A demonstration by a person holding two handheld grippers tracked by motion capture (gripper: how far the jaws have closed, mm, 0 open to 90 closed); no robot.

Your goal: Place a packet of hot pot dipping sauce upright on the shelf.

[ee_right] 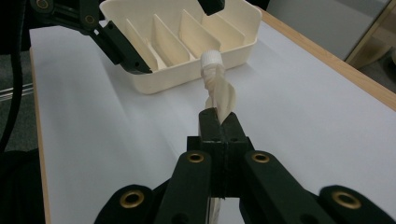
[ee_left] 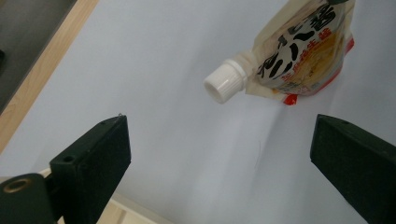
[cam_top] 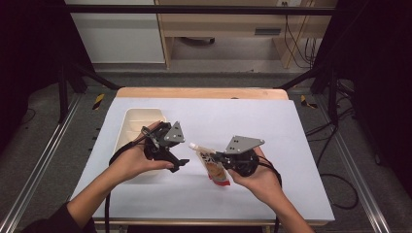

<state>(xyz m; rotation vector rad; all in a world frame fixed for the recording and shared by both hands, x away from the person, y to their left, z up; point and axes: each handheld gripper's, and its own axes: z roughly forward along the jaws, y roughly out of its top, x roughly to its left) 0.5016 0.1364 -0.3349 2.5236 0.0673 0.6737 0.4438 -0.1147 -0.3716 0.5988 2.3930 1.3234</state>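
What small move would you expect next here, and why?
Probably the left gripper closes in on the cap. The right gripper is shut on the pouch, holding it off the table with the cap pointing toward the left jaws, which stand open just short of it.

Left gripper (cam_top: 180,164) gapes wide — right gripper (cam_top: 212,158) clamped tight.

Bare table (cam_top: 272,126) right of tray (cam_top: 127,127); pouch (cam_top: 214,167) blocks centre.
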